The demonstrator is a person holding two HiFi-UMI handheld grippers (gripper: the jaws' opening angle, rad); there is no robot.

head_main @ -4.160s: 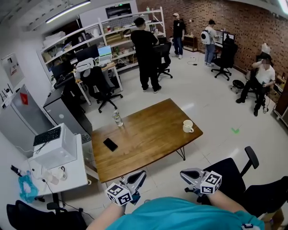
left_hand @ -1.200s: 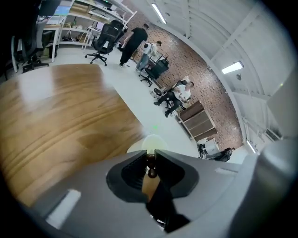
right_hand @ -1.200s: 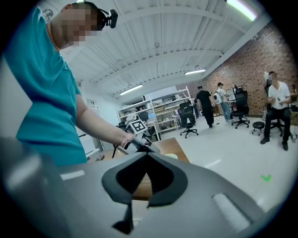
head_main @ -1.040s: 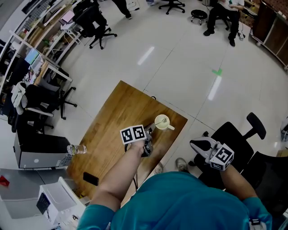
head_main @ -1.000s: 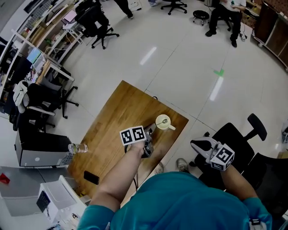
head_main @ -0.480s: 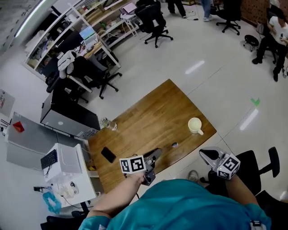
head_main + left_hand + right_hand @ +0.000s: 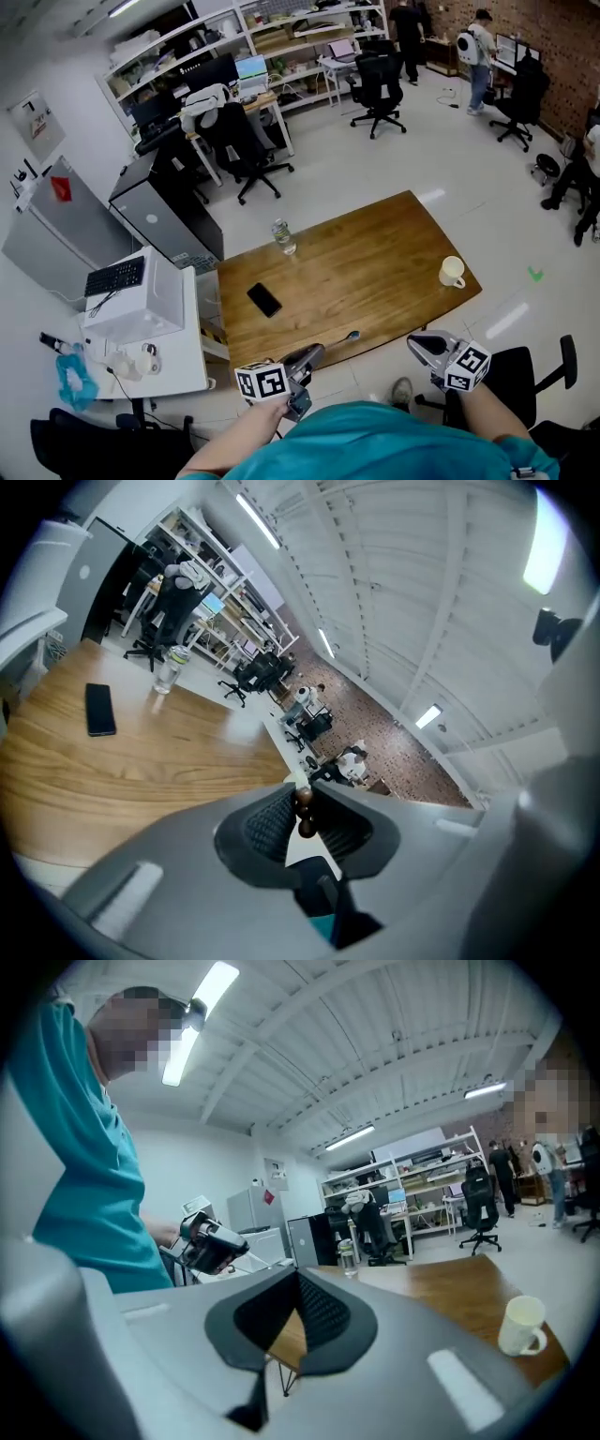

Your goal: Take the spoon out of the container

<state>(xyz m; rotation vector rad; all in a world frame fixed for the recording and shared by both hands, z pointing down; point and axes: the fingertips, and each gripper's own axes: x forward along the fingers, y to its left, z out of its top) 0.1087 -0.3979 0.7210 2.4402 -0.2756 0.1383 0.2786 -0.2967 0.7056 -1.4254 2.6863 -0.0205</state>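
Head view, step in hand: carrying off the spoon (image 7: 342,338), already out of the cup (image 7: 452,272). Judged close to done, with only a steady hold or a set-down left.

To do it well:
- Keep the left gripper (image 7: 311,355) pinched firmly, as gripped near the end of the handle (image 7: 303,808) with the bowl reaching out in front.
- Hold level, to stop any pivoting between the pads.
- Move slowly.
- If setting down, lower onto bare table (image 7: 375,253) near the front edge and loosen only once resting along the full length.
- Stay clear of the phone (image 7: 264,300) and the bottle (image 7: 282,236), both further in on the left half.

State of tools:
- Left gripper nearly closed and clamped on the brown, beaded handle, as confirmed in the left gripper view.
- Right gripper (image 7: 417,343) closed tip to tip on nothing, held low off the front of the table, idle.

Position of the spoon:
- Pointing forward and to the right from the left jaws, bowl at the near edge of the table.
- Well apart from the cup, near the far right corner.
- Touching the wood or just above it: cannot tell.
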